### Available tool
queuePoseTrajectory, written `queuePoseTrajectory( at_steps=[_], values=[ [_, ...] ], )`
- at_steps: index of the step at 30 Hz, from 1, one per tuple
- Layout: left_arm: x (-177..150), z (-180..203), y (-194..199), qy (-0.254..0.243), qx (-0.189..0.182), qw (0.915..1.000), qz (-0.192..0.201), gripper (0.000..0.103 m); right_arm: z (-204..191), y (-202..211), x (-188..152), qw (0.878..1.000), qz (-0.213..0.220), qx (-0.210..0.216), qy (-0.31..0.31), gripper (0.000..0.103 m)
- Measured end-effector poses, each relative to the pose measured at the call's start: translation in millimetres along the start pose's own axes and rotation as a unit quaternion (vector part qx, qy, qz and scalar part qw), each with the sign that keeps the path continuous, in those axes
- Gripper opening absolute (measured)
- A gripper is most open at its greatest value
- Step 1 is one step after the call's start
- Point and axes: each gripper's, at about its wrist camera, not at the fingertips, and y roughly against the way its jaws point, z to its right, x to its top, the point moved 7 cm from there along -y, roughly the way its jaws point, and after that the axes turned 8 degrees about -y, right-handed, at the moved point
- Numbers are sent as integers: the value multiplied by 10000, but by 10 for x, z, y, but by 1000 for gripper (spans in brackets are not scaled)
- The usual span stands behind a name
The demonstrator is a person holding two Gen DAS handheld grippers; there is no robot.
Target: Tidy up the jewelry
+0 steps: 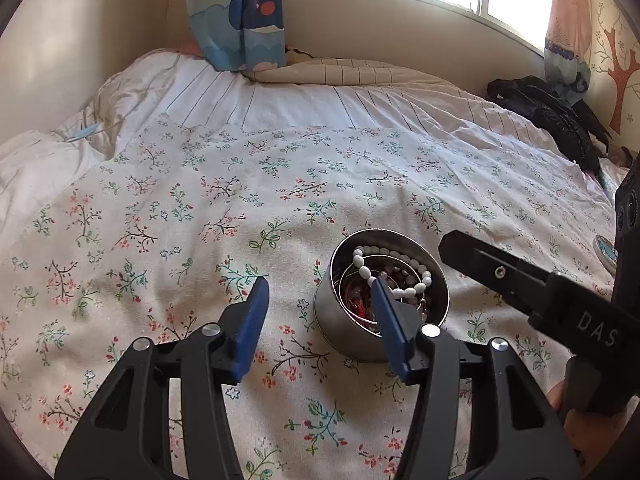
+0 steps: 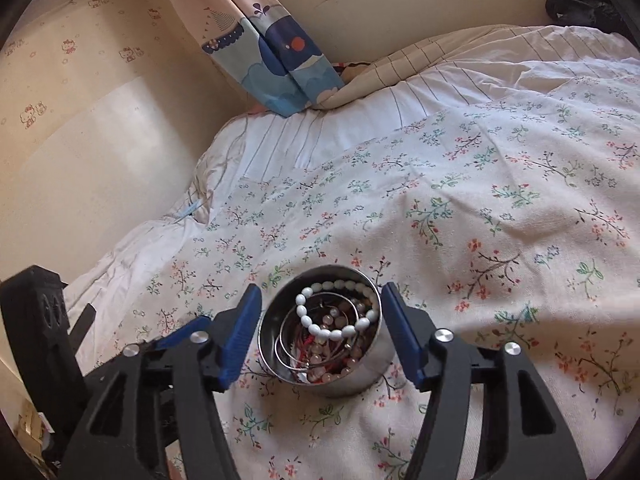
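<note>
A round metal tin point(image 2: 360, 384) stands on the floral bedspread point(image 2: 500, 240). Inside lie a white bead bracelet point(image 2: 334, 334), silver bangles point(image 2: 285, 354), pinkish beads and red cord. My right gripper point(image 2: 320, 290) is open and the tin shows between its blue fingers, one on each side of the rim, with no pad seen pressing on it. In the left wrist view the tin point(image 1: 344, 328) sits just right of centre. My left gripper point(image 1: 320, 284) is open over the bedspread, and its right finger point(image 1: 390, 320) overlaps the tin's near rim. Nothing is held.
A small round lid point(image 1: 606, 254) lies on the bed at the far right. A black jacket point(image 1: 560, 120) is heaped by the window wall. A striped quilt point(image 1: 320, 100) and curtain point(image 1: 240, 20) lie beyond. The wall runs along the bed's left side.
</note>
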Motion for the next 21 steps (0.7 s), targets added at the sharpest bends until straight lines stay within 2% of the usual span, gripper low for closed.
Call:
queuePoseTrajectory(
  at_steps=[1, 3, 4, 7, 10, 12, 17, 21],
  values=[
    [-20, 14, 43, -40, 39, 10000, -7, 62, 11, 32, -34, 9999, -14, -130, 62, 64],
    [-76, 38, 134, -122, 119, 9998, -36, 73, 23, 106, -104, 9990, -27, -408, 191, 74],
    [-109, 47, 186, -165, 177, 9997, -39, 79, 27, 151, -142, 9984, -33, -507, 247, 75],
    [-236, 73, 356, -289, 262, 9992, -82, 89, 73, 315, -252, 9955, -17, -864, 380, 82],
    [-400, 59, 527, -370, 346, 9986, -160, 94, 114, 573, -351, 9923, 112, -1136, 474, 85],
    [-501, 26, 628, -348, 336, 9985, -257, 95, 154, 750, -437, 9907, 180, -1273, 445, 92],
    [-764, -48, 937, -383, 381, 9982, -264, 95, 234, 1075, -736, 9871, 148, -1526, 454, 92],
    [-918, -43, 1103, -421, 335, 9979, -350, 96, 220, 1199, -822, 9856, 223, -1607, 471, 94]
  ],
)
